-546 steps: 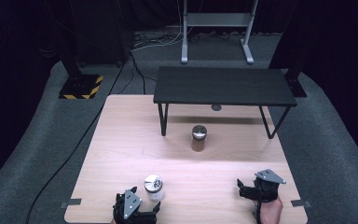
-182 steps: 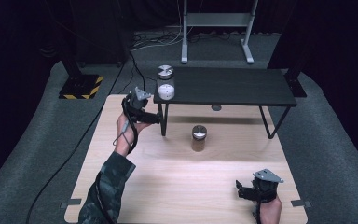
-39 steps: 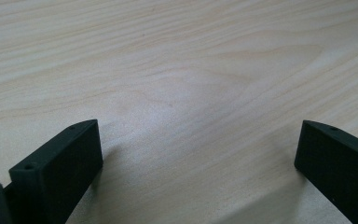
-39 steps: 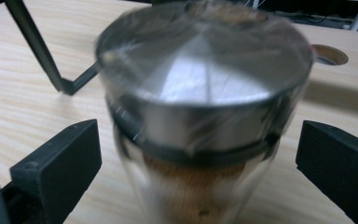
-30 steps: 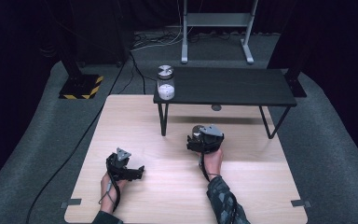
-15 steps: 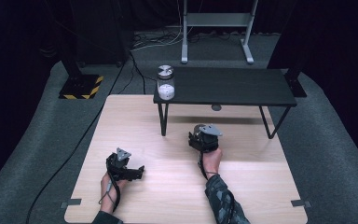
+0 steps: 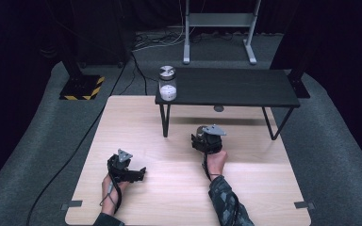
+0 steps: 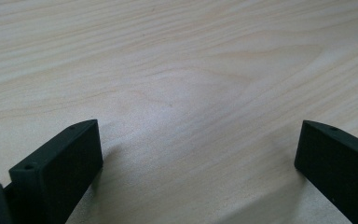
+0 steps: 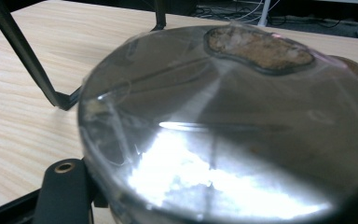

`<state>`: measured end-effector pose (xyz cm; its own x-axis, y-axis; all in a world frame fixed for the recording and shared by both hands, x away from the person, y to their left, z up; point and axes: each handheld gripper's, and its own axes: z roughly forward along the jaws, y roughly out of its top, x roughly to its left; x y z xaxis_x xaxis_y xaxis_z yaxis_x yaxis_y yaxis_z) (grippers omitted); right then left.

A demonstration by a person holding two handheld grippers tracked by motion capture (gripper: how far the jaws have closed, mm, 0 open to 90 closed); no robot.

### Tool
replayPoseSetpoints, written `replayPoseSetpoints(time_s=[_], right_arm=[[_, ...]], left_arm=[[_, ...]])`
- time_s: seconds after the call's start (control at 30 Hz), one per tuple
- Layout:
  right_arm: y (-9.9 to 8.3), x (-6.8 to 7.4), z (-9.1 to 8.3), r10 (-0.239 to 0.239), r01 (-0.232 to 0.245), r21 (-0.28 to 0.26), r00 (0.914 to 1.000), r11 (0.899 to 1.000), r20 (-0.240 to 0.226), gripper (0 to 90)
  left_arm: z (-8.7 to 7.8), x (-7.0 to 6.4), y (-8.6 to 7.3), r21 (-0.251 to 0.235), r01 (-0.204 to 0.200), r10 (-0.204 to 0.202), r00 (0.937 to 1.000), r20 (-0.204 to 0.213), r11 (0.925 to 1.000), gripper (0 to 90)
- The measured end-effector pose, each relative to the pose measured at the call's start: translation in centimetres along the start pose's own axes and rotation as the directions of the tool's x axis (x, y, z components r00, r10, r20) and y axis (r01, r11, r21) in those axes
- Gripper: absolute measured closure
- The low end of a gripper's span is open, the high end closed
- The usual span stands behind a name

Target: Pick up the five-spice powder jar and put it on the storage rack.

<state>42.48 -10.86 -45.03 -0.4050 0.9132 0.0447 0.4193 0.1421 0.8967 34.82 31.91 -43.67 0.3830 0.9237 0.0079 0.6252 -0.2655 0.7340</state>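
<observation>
A dark jar with a silver lid point(image 7: 200, 130) stands on the wooden table point(image 7: 179, 197), just in front of the low black bench point(image 7: 235, 87). My right gripper point(image 7: 204, 139) is shut on it from the near side. In the right gripper view the shiny lid point(image 9: 223, 130) looms close, and one black finger point(image 9: 63, 186) presses against the jar's left side. My left gripper point(image 7: 139, 173) rests low on the table at the near left. It is open, and bare wood lies between its jaws point(image 8: 191, 154). A second jar with white contents point(image 7: 168, 84) stands on the bench's left end.
The bench's thin black legs point(image 7: 164, 120) come down on the table just left of the dark jar, and one leg point(image 9: 25, 60) shows close in the right gripper view. Grey carpet surrounds the table. A cable point(image 7: 70, 160) runs along the floor at the left.
Over the last second the right gripper has stayed at the dark jar, shifting only slightly. The left gripper has not moved.
</observation>
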Motion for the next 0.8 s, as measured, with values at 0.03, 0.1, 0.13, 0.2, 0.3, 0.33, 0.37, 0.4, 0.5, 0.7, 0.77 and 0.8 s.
replayPoseSetpoints(time_s=[0.03, 0.1, 0.13, 0.2, 0.3, 0.33, 0.37, 0.4, 0.5, 0.7, 0.77, 0.8], right_arm=[[0.0, -0.1, -0.1, 0.003, -0.003, 0.001, 1.0000, 1.000, -0.002, 29.9], [0.1, -0.3, -0.2, 0.005, -0.005, 0.002, 1.0000, 1.000, -0.001, 29.9], [0.1, -0.4, -0.3, 0.009, -0.009, 0.000, 1.0000, 1.000, 0.000, 29.9], [0.2, -0.6, -0.5, 0.016, -0.016, -0.002, 0.9999, 1.000, -0.002, 29.9], [0.3, -0.9, -1.0, 0.013, -0.013, -0.006, 0.9999, 1.000, 0.000, 29.9], [0.4, -0.9, -1.1, 0.010, -0.010, -0.007, 0.9999, 1.000, 0.002, 29.9], [0.4, -1.0, -1.3, 0.009, -0.009, -0.007, 1.0000, 1.000, 0.002, 29.8], [0.4, -1.1, -1.4, 0.007, -0.007, -0.007, 1.0000, 1.000, 0.002, 29.9], [0.4, -1.5, -1.9, 0.005, -0.005, -0.004, 1.0000, 1.000, 0.007, 29.9], [0.4, -2.4, -2.9, 0.013, -0.013, -0.011, 0.9998, 1.000, 0.017, 29.9], [0.4, -2.6, -3.2, 0.007, -0.007, -0.013, 0.9997, 1.000, 0.022, 29.9], [0.4, -2.7, -3.3, 0.005, -0.005, -0.012, 0.9997, 1.000, 0.024, 29.9]], left_arm=[[0.0, 0.0, 0.0, 0.000, 0.000, 0.000, 1.0000, 0.000, 1.0000, 0.4], [0.0, 0.0, 0.0, 0.000, 0.000, 0.000, 1.0000, 0.000, 1.0000, 0.4], [0.0, 0.0, 0.0, 0.000, 0.000, 0.000, 1.0000, 0.000, 1.0000, 0.4], [0.0, 0.0, 0.0, 0.000, 0.000, 0.000, 1.0000, 0.000, 1.0000, 0.4], [0.0, 0.0, 0.0, 0.000, -0.001, 0.001, 1.0000, 0.000, 1.0000, 0.4], [0.0, 0.0, 0.0, 0.000, -0.001, 0.001, 1.0000, 0.000, 1.0000, 0.4], [0.0, 0.0, 0.0, 0.000, -0.001, 0.001, 1.0000, 0.000, 1.0000, 0.4], [0.0, 0.0, 0.0, 0.000, -0.001, 0.001, 1.0000, 0.000, 1.0000, 0.4], [0.0, 0.0, 0.0, 0.000, -0.001, 0.001, 1.0000, 0.000, 1.0000, 0.4], [0.0, 0.0, 0.0, 0.001, -0.001, 0.001, 1.0000, 0.000, 1.0000, 0.4], [0.0, 0.0, 0.0, 0.000, -0.001, 0.001, 1.0000, 0.000, 1.0000, 0.4], [0.0, 0.0, 0.0, 0.000, -0.001, 0.001, 1.0000, 0.000, 1.0000, 0.4]])
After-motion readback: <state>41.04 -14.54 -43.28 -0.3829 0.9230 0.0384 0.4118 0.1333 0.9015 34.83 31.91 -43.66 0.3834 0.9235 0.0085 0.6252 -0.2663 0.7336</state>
